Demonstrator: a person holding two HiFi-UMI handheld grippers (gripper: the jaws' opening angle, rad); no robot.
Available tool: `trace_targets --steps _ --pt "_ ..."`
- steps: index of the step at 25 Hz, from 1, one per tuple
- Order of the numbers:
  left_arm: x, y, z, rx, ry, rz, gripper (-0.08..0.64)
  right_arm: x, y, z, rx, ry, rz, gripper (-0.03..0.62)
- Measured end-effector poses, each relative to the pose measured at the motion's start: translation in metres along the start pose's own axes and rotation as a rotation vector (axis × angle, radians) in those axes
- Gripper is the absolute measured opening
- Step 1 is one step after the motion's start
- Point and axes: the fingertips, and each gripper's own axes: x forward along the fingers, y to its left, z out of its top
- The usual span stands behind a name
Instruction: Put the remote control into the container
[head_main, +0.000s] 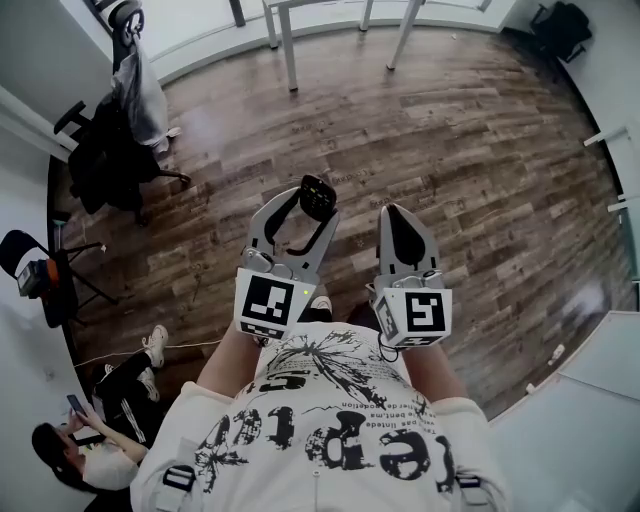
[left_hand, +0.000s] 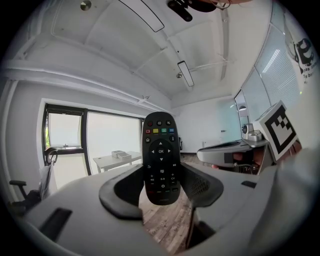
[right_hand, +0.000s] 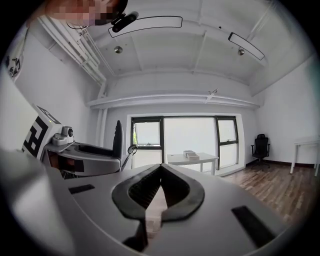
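Remote (left_hand: 160, 157) is gripped in left tongs (left_hand: 162, 180), long axis upright, button face toward the camera. Right tongs (right_hand: 161, 167) are closed, empty, just beside. Container is not seen.

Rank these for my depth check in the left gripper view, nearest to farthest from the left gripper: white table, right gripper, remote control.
1. The remote control, centre, clamped upright between the left gripper's jaws.
2. The right gripper, alongside at the right.
3. The white table, left of centre, across the room by the window.
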Motion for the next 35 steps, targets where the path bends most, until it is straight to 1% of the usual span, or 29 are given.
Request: trace_targets --steps 5,10,16,21,29,32,35 --pt "-0.001 0.000 -0.003 -0.006 0.009 -0.002 0.233 0.000 0.001 -0.004 0.003 0.024 0.009 0.003" --pt "0.000 0.000 -0.004 -0.012 -0.001 -0.008 0.232 -0.001 0.000 -0.007 0.002 0.035 -0.004 0.003" --pt "0.009 0.000 -0.008 -0.055 -0.015 -0.035 0.233 -0.002 -0.001 -0.007 -0.044 0.061 -0.018 0.003" --pt "0.035 0.013 -0.010 -0.089 0.002 -0.029 0.233 0.024 -0.019 -0.010 -0.040 0.099 -0.012 0.003" --pt "0.083 0.040 -0.012 -0.088 0.053 0.047 0.233 0.082 -0.050 -0.013 -0.004 0.106 0.061 0.003" --pt "0.111 0.048 -0.006 -0.079 0.059 0.069 0.233 0.105 -0.072 -0.011 0.008 0.096 0.076 0.003" --pt "0.151 0.051 0.008 -0.074 0.062 0.080 0.233 0.130 -0.107 -0.005 0.024 0.091 0.081 0.003"
